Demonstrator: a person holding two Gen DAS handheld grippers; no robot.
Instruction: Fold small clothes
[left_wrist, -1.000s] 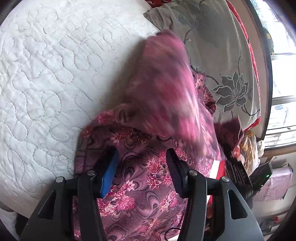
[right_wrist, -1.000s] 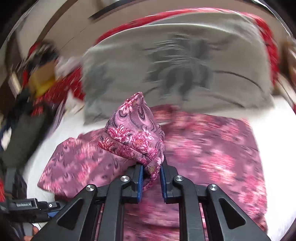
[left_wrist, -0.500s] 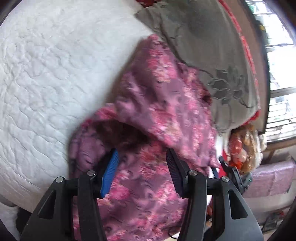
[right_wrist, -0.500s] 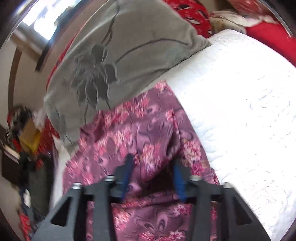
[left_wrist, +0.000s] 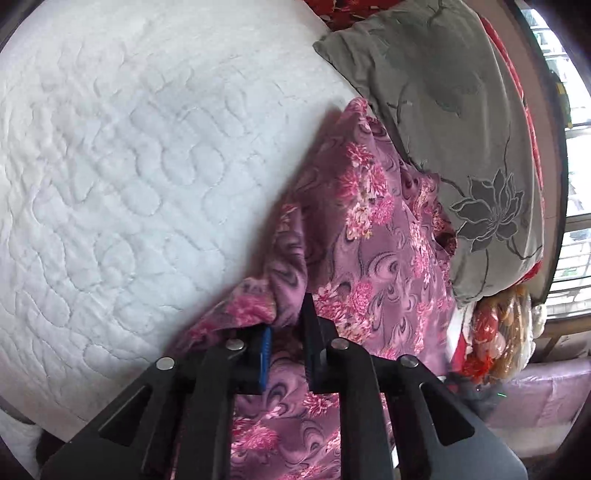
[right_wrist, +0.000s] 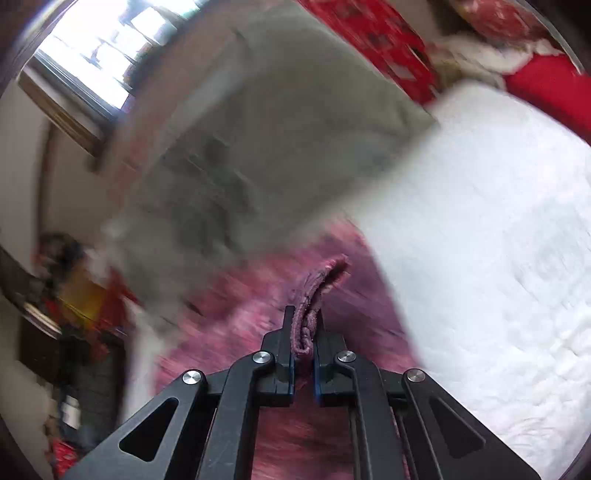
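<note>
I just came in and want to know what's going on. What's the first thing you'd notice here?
The pink and purple flowery cloth jumps out first, lying bunched on the white quilted bed with one edge against the grey flower pillow. Both black claws have just closed on it: the left claw pinches a raised fold near the bed's edge, and the right claw grips a bunched edge.

One purple floral garment (left_wrist: 373, 236), one white quilt (left_wrist: 129, 166), one grey pillow (left_wrist: 461, 122) with one flower motif (left_wrist: 487, 206) visible, one window (right_wrist: 92, 55), two grippers: left (left_wrist: 288, 325), right (right_wrist: 303, 328).
</note>
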